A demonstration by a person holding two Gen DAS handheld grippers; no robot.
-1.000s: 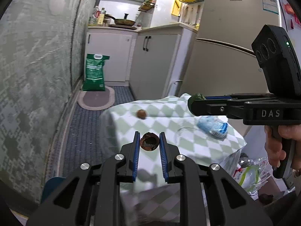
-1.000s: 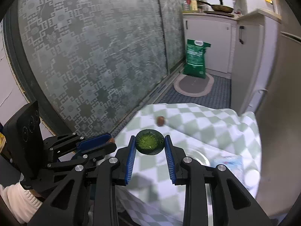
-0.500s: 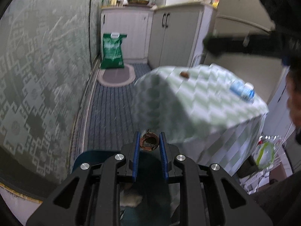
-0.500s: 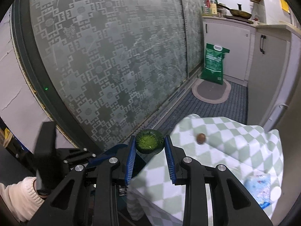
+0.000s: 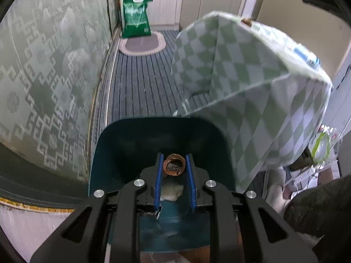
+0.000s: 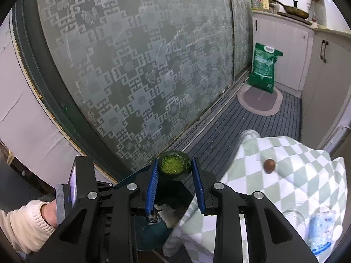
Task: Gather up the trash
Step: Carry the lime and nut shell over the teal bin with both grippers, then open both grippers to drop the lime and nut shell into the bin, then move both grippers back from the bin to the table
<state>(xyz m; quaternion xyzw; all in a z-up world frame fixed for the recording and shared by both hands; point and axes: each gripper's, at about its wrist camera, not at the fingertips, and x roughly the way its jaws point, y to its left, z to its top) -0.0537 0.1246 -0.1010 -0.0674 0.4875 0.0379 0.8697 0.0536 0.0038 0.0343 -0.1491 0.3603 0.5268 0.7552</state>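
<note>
The brown shell half (image 5: 174,165), hollow side up with dark residue inside, sits clamped between the blue pads of the left hand-held gripper (image 5: 174,168), directly above the open dark teal bin (image 5: 114,153). Pale crumpled waste (image 5: 171,191) lies on the bin floor. The right hand-held gripper (image 6: 175,171) grips a green fruit half (image 6: 174,167), fuzzy green flesh facing up, over the bin's edge (image 6: 129,176). At 3 o'clock from the bin stands the tabletop under a green-and-white checked cloth (image 6: 307,175); a small brown nut (image 6: 269,165) and a crumpled blue-and-white wrapper (image 6: 322,225) lie on it. Patterned frosted glass (image 6: 142,65) closes off the 9 o'clock side. Striped floor matting (image 5: 140,81) runs open toward 12 o'clock, to a green sack (image 5: 136,17) on an oval mat (image 5: 142,45) before white cabinets (image 6: 283,50).
</note>
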